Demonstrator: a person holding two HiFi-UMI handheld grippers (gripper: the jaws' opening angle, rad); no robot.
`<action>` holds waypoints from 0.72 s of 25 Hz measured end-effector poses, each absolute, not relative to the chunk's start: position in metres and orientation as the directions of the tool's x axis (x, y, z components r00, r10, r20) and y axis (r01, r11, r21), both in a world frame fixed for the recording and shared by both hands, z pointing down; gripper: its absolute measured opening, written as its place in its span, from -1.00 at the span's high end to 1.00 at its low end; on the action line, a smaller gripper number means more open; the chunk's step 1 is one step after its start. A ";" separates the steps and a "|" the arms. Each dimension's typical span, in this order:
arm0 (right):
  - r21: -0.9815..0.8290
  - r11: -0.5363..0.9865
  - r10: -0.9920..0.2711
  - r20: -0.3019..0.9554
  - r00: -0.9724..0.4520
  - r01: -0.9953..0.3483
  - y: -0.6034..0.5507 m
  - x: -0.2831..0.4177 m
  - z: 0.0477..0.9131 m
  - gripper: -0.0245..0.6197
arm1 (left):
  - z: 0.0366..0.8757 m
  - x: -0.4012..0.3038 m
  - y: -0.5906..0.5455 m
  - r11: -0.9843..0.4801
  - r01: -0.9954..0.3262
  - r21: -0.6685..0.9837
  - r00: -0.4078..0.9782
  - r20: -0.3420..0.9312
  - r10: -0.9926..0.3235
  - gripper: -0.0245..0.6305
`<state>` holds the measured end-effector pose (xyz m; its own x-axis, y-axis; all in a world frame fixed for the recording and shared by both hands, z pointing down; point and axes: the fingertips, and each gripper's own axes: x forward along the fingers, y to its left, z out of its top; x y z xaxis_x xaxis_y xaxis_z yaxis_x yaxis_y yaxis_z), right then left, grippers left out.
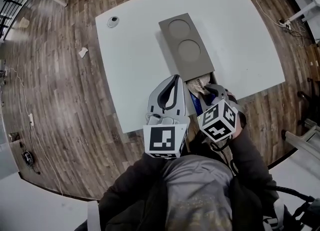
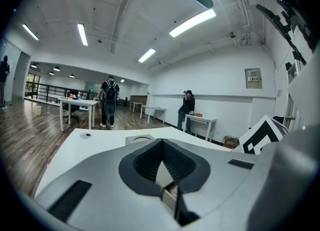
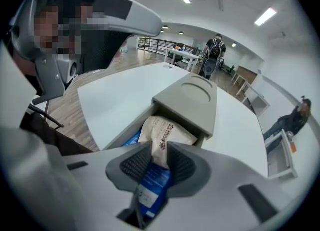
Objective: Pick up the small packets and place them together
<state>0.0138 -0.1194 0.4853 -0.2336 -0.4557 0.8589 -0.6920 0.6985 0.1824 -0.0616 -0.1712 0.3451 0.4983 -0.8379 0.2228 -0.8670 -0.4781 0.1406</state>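
A grey box [image 1: 186, 45] with two round recesses lies on the white table [image 1: 135, 70]. Its drawer [image 1: 192, 98] is pulled out toward the front edge and holds small packets. My right gripper [image 1: 210, 91] reaches into it. In the right gripper view, that gripper [image 3: 159, 147] is shut on a beige printed packet [image 3: 165, 130]. A blue packet [image 3: 152, 185] lies in the gap behind the pads, and more blue shows in the drawer [image 3: 117, 135]. My left gripper [image 1: 175, 79] hovers just left of the drawer. In its own view, my left gripper [image 2: 161, 142] is shut with nothing between the pads.
A small round fitting [image 1: 113, 22] sits at the table's far left corner. A paper scrap [image 1: 82, 52] lies on the wood floor to the left. Two people [image 2: 109, 102] stand far off among other tables [image 2: 77, 106]. The person's torso is close to the front edge.
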 end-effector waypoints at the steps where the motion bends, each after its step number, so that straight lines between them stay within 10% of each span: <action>1: 0.179 0.699 -0.459 0.855 -0.242 -0.693 -0.116 0.013 0.483 0.61 | 0.343 -0.061 -0.168 -0.477 -0.868 0.134 0.496 0.221 -0.840 0.92; 18: 0.154 0.671 -0.583 0.714 -0.388 -0.725 -0.060 0.027 0.420 0.61 | 0.303 -0.019 -0.088 -0.480 -0.874 0.076 0.485 0.195 -0.852 0.92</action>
